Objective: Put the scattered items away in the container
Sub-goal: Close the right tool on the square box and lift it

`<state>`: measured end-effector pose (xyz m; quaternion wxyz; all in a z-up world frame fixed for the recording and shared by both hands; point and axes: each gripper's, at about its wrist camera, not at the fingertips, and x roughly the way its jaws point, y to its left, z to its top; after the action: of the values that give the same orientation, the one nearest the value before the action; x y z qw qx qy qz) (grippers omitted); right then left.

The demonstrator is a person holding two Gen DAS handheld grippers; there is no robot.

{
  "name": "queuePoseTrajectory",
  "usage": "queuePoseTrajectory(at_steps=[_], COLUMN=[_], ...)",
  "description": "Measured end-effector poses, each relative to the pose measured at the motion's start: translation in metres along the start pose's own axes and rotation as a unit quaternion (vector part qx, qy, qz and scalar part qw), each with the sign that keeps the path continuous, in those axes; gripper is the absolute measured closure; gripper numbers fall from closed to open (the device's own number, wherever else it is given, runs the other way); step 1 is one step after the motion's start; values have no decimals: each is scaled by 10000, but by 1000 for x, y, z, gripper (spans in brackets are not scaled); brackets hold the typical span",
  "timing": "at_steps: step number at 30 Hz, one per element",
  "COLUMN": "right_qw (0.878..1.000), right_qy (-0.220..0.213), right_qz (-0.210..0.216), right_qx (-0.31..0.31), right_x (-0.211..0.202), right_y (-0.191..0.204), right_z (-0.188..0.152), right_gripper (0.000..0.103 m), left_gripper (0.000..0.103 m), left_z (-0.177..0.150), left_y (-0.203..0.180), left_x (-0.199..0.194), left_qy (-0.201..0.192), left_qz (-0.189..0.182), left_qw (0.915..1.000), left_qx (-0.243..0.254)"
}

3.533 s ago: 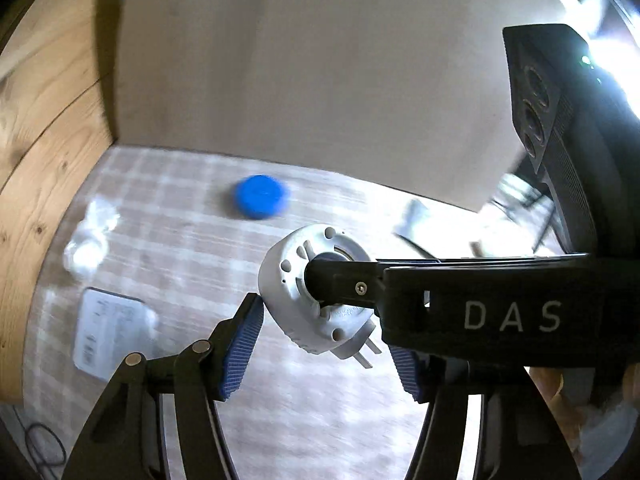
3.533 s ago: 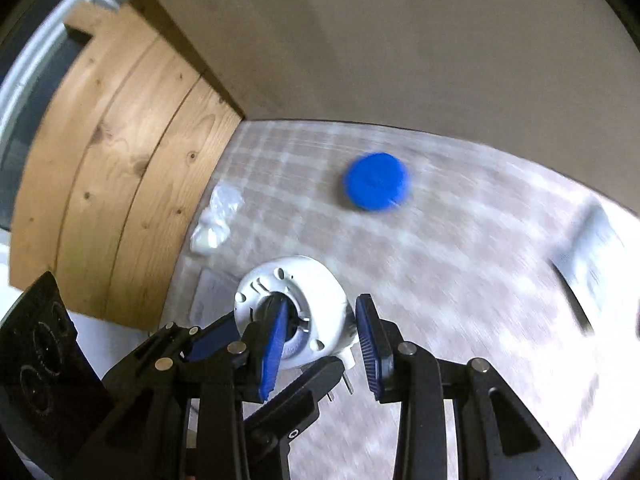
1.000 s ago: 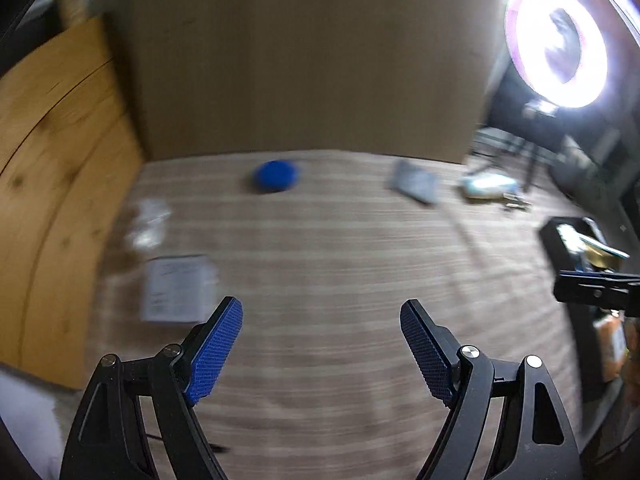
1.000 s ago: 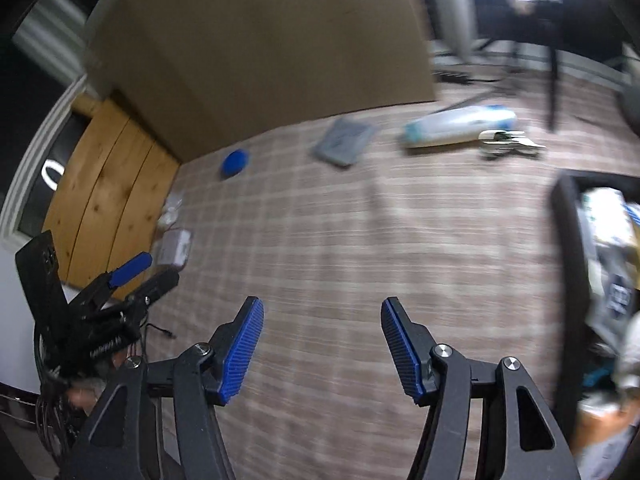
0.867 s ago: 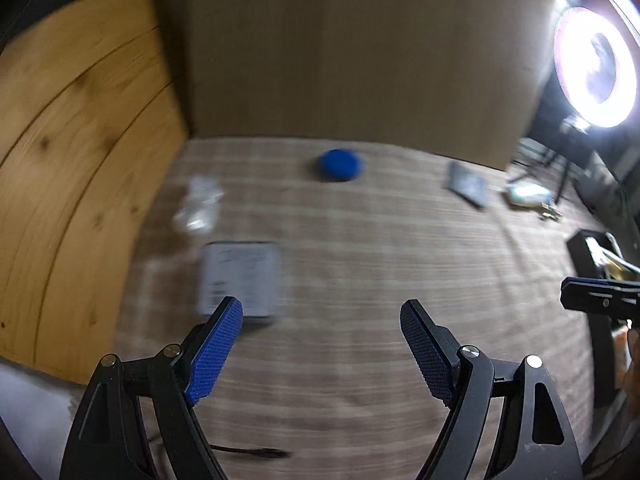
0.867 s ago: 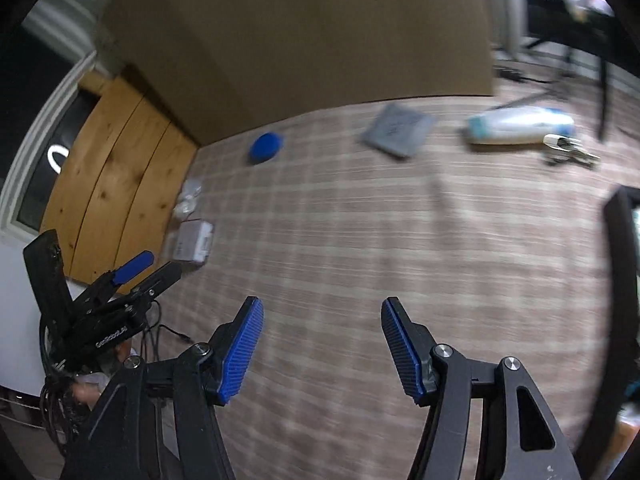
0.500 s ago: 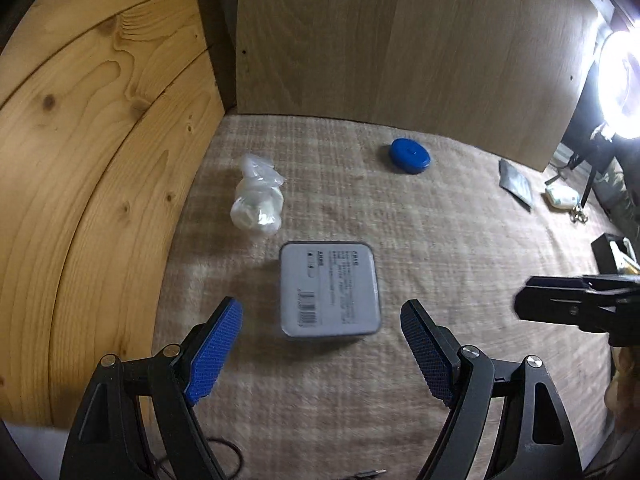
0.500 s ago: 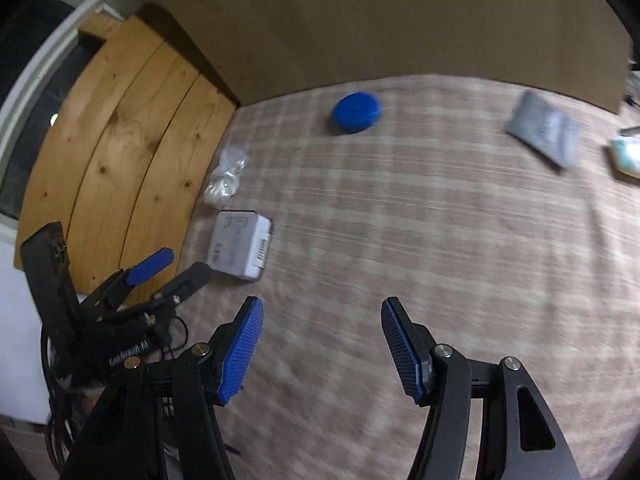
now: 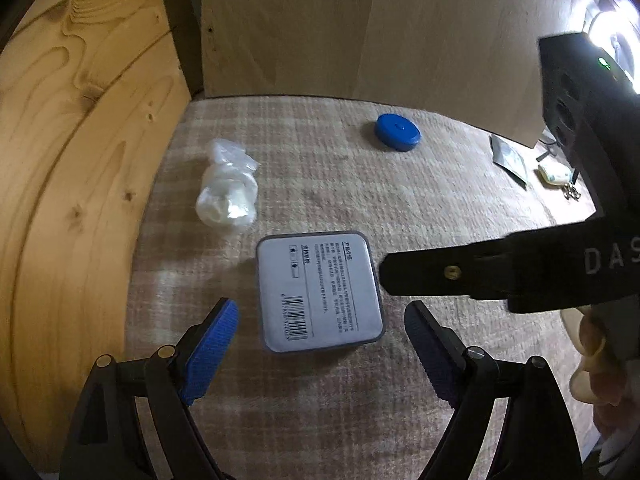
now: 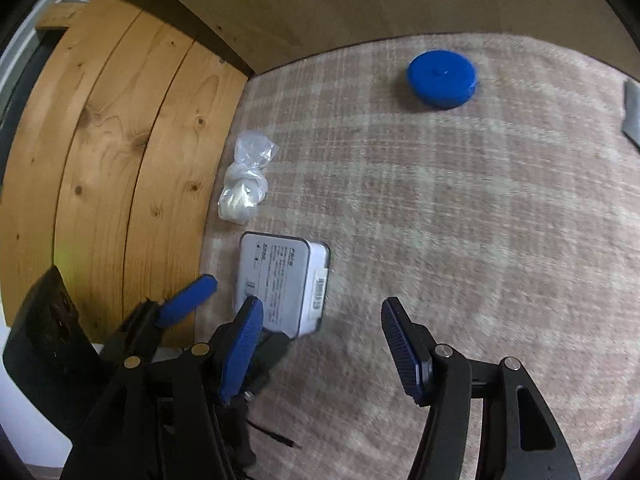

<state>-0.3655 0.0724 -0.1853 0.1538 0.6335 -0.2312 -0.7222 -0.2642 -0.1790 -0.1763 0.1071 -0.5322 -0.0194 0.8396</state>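
Observation:
A flat grey tin with a label and barcode point(image 9: 318, 290) lies on the checked cloth; it also shows in the right wrist view point(image 10: 282, 284). My left gripper point(image 9: 320, 356) is open and empty, its blue pads standing either side of the tin's near edge, just above it. My right gripper point(image 10: 322, 354) is open and empty, to the right of the tin; its black body point(image 9: 500, 270) reaches in from the right in the left wrist view. A clear bag of white stuff point(image 9: 227, 196) lies beyond the tin. A blue round lid point(image 9: 397, 132) lies further back. The container is out of view.
A wooden panel point(image 9: 80, 160) borders the cloth on the left and a plywood board point(image 9: 360, 28) stands at the back. A grey pouch point(image 9: 509, 157), a small white bottle point(image 9: 554, 174) and keys point(image 9: 572, 191) lie far right. A thin black cable point(image 10: 272, 436) lies near me.
Both grippers have swung left from the middle of the cloth and come close to the grey tin. The white round fitting held 3.5 s ago is gone from both.

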Motion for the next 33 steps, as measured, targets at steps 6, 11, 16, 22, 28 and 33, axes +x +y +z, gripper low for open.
queuePoseTrajectory(at_steps=[6,11,16,22,28,33], right_qw=[9999,9994,9994,9995,9999,9995], right_qy=[141,303,262,204,-6,-330], right_qz=[6,23,-24,-41,29,18], right_qx=[-52,-134,-231,-234,-121,9], right_x=[15,29,33,20,-14,-59], right_y=[7,12,13,-3,-31,-61], right_z=[7,7,-1,-19,-42,-62], right_gripper=[45,56,62,62,62,62], left_gripper=[15,21,31,30,30,31], left_z=[0,-3,-3,-9,-9,-5], left_y=[-2,-5,-7,-36,-93,-154], left_x=[11,12,10,3,-13,-27], left_qy=[70,-34,-75,-77,-214,-370], left_qz=[-201,-394,-323,-322,-360,-490], left_qw=[9997,9988,9981,9988,9991,9972], left_qx=[-113,-274,-515,-363,49,429])
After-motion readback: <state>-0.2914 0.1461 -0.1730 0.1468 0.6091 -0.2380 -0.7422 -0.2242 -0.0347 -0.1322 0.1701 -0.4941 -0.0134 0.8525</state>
